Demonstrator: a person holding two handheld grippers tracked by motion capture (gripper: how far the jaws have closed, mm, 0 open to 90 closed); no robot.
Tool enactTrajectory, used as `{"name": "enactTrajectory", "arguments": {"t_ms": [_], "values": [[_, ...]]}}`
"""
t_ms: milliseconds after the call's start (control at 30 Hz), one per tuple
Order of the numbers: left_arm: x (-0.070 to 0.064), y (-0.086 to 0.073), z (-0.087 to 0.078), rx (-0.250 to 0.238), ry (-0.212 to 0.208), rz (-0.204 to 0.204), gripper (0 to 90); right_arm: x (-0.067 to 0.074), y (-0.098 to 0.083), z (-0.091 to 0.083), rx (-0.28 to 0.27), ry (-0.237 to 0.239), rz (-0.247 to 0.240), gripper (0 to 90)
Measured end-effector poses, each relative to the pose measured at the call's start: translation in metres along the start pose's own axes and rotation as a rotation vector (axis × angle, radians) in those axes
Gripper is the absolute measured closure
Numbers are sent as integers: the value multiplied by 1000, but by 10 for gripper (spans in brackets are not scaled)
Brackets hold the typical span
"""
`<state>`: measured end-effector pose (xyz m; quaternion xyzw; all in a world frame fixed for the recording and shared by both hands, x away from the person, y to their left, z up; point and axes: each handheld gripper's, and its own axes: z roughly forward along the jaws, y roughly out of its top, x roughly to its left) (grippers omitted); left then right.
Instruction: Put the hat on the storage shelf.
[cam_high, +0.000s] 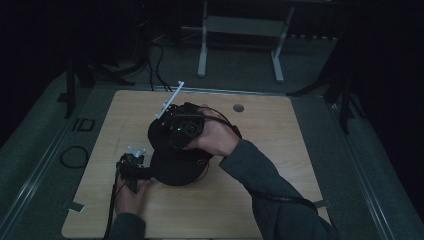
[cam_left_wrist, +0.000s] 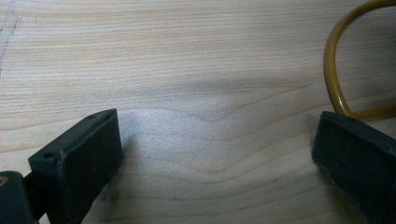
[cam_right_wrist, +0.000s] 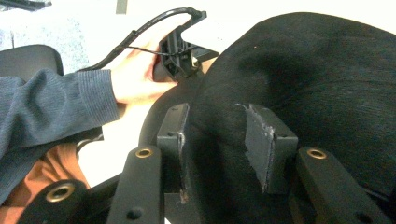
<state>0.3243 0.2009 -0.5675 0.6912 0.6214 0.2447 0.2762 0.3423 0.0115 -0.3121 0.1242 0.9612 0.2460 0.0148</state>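
Left gripper (cam_high: 134, 167) sits nearest the person, toward the near-left part of the wooden table (cam_high: 280, 150), gripped by the left hand (cam_high: 131, 196), with its cable running back over the near edge. In the left gripper view its two black jaws stand wide apart low over bare wood grain, nothing between them; a mustard-yellow curved edge (cam_left_wrist: 332, 70) shows just past the right-hand jaw, and I cannot tell what it belongs to. From above, this gripper's front end lies right at the near-left rim of the black cap (cam_high: 177, 170); whether it touches the brim cannot be told in the dark picture.

Next comes the cap itself, resting around the middle of the table, a little left of centre and well clear of every edge, its rounded crown upward.

Beyond and over it, the right gripper (cam_high: 175, 127) comes down on the crown, carried by the right hand (cam_high: 215, 137) in a grey sleeve. In the right gripper view the jaws are partly parted, with a fold of the black fabric (cam_right_wrist: 219, 154) lying between the pads (cam_right_wrist: 259, 144); they do not clearly press on it.

Farther off, a small round hole (cam_high: 238, 107) marks the table near its far edge, and a white frame (cam_high: 240, 25) stands on the floor behind.
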Motion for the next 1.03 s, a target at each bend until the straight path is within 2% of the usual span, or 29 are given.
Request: {"name": "enactTrajectory", "arguments": {"t_ms": [167,333,1033], "values": [[0,0,0,0,0,0,12,-3,-2,-4,-25,-6,9,596],[0,0,0,0,0,0,12,-7,-6,-12,-87,-22,25,583],[0,0,0,0,0,0,12,-16,-18,-24,-179,-15,67,562]]}}
